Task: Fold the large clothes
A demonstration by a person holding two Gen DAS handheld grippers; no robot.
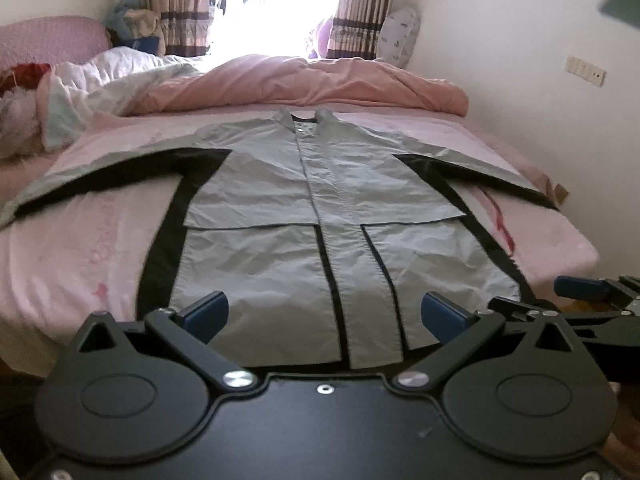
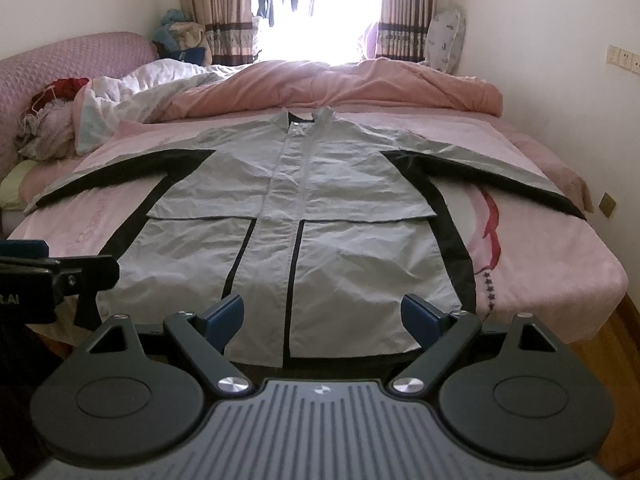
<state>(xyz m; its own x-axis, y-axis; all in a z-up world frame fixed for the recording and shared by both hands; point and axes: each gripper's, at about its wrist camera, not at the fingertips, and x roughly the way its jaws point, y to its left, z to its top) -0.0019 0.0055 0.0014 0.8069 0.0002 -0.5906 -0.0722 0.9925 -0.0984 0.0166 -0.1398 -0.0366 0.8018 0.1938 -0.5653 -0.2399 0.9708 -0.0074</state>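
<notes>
The jacket (image 2: 280, 216) is thin, creased grey cloth with matt black panels. The bed (image 2: 540, 272) sheet looks soft pink cloth. The left gripper (image 1: 324, 312) and right gripper (image 2: 322, 314) are matt black plastic with shiny metal screws and smooth blue pads (image 2: 224, 314).

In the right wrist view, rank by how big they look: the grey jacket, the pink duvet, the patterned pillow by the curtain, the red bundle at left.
1. Grey jacket, partly because it lies nearest.
2. Pink duvet.
3-4. Patterned pillow and red bundle: look alike, unranked.
</notes>
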